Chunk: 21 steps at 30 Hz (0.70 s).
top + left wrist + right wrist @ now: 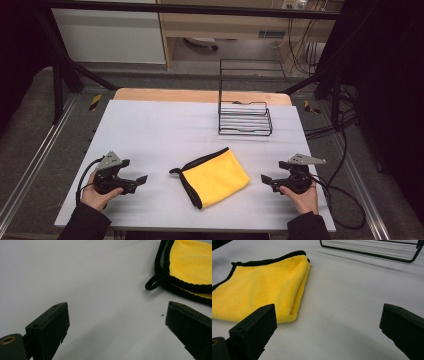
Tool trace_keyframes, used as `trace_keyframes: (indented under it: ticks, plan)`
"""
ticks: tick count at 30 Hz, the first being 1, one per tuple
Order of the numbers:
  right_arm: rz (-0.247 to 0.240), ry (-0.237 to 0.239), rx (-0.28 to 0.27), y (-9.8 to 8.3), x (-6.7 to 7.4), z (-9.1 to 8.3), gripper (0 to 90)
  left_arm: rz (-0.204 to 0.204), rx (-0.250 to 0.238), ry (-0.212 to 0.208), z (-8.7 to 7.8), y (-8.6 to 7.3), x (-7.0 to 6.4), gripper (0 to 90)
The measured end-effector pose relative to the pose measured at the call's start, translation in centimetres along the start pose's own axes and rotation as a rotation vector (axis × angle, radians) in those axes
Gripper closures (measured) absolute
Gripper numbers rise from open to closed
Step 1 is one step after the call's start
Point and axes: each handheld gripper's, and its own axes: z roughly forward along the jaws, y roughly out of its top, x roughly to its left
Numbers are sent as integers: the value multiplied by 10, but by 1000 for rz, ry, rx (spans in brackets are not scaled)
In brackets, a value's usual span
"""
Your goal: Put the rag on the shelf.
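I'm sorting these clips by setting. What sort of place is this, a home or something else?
Probably a lab or workshop recording bench, not a home: a white-topped table inside a black metal frame, loose cables trailing over grey carpet, and a bare black wire rack set out beside a folded yellow cloth.

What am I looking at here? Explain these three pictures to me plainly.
A person sits at a white table and holds a hand tool with two black jaws in each hand: the left gripper and the right gripper. The high view looks down from above. The other two pictures come from small cameras riding on each gripper, looking along its jaws. A folded yellow cloth with black edging lies between the grippers, and a black wire rack stands farther back. Both grippers are open and hold nothing.
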Motion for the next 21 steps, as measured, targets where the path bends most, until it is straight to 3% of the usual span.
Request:
trace_keyframes:
  ticks: [8,21]
  plan:
    - [9,-1,-10,1,2,-2,33,2,3,2,0,0,-2,53]
    - [-27,16,6,8,26,14,84,14,26,-13,6,2,-11,41]
